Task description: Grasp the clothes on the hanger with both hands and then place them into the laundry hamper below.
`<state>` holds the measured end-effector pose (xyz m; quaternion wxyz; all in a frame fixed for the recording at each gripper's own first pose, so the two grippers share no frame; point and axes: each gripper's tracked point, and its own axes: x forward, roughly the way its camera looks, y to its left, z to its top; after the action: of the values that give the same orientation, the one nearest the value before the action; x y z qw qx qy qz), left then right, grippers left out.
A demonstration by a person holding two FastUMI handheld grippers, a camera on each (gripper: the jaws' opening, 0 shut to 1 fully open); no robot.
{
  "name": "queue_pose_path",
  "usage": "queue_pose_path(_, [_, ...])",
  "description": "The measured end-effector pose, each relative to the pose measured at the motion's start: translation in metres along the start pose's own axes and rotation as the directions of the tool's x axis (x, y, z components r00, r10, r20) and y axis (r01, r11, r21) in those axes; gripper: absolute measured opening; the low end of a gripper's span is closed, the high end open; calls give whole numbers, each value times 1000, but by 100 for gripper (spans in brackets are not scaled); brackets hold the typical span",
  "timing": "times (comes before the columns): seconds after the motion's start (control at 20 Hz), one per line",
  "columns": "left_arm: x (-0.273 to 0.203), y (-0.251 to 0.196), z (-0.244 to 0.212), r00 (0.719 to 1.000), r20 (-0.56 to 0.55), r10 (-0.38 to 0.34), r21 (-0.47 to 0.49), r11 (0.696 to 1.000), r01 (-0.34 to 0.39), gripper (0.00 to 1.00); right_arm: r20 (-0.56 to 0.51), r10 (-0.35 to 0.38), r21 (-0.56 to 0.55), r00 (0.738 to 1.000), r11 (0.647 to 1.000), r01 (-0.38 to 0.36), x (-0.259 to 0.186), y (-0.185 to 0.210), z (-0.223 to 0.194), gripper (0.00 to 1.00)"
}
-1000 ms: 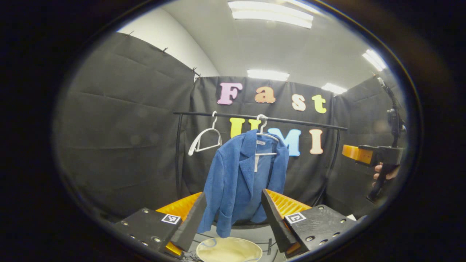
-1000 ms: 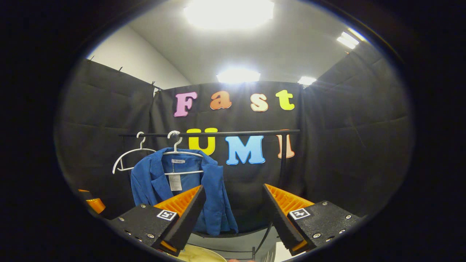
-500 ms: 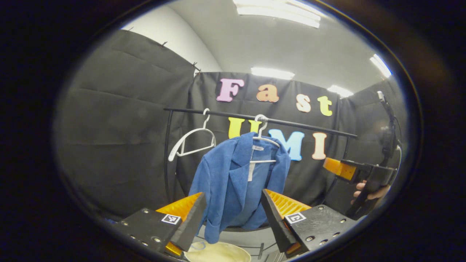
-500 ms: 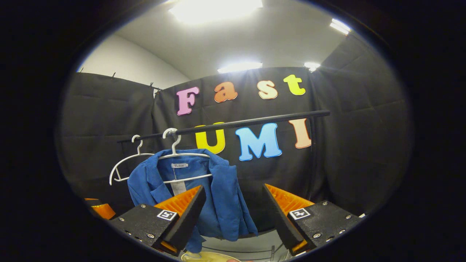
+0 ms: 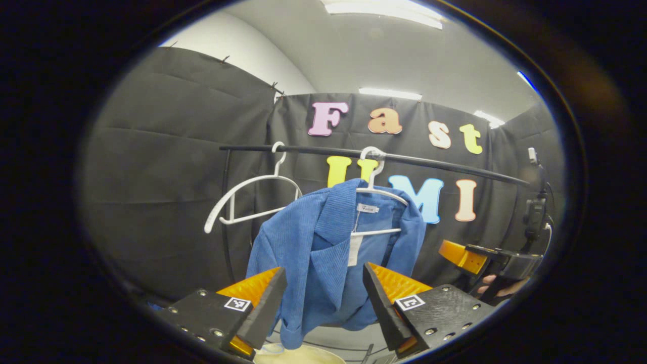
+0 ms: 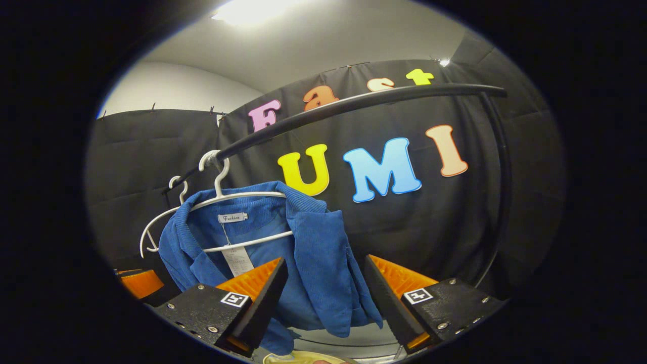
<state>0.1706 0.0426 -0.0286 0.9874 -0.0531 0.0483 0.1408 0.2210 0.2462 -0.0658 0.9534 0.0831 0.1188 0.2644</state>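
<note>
A blue jacket (image 5: 328, 253) hangs on a white hanger (image 5: 376, 189) from the black rail (image 5: 434, 164), above a pale hamper (image 5: 298, 356). An empty white hanger (image 5: 242, 194) hangs beside it. The left gripper (image 5: 323, 298) and right gripper (image 6: 326, 298) both have fingers spread apart, near the jacket, not touching it

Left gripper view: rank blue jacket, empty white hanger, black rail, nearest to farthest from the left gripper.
1. Blue jacket, hanging dead ahead, its lower part framed between the open left gripper fingers.
2. Empty white hanger, up and to the left, beyond the jacket's shoulder.
3. Black rail, across the top; close to the hanger's hook, so nearly tied.
</note>
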Motion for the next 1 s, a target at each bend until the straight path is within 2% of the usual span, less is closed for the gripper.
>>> queue_pose_path(0.15, [36, -15, -8, 1000, -2, 15, -8, 1000, -15, 87, -28, 30, 15, 999, 999, -29, 28, -1, -10, 95])
queue_pose_path(0.4, [84, -24, -17, 996, -9, 85, 22, 996, -85, 87, -60, 68, 48, 996, 997, -65, 71, 0, -18, 95])
queue_pose_path(0.45, [91, -24, -18, 996, -12, 93, 23, 995, -92, 87, -59, 75, 55, 995, 996, -72, 77, 1, -17, 91])
queue_pose_path(0.5, [97, -25, -19, 995, -15, 102, 25, 994, -102, 87, -60, 83, 60, 995, 995, -79, 83, 3, -19, 95])
queue_pose_path(0.85, [128, -12, -27, 978, -14, 208, 41, 978, -207, 87, -130, 119, 68, 984, 991, -111, 117, 10, -42, 95])
queue_pose_path(1.0, [137, -11, -26, 976, -1, 218, 39, 975, -217, 87, -138, 121, 39, 983, 992, -117, 129, 13, -45, 95])
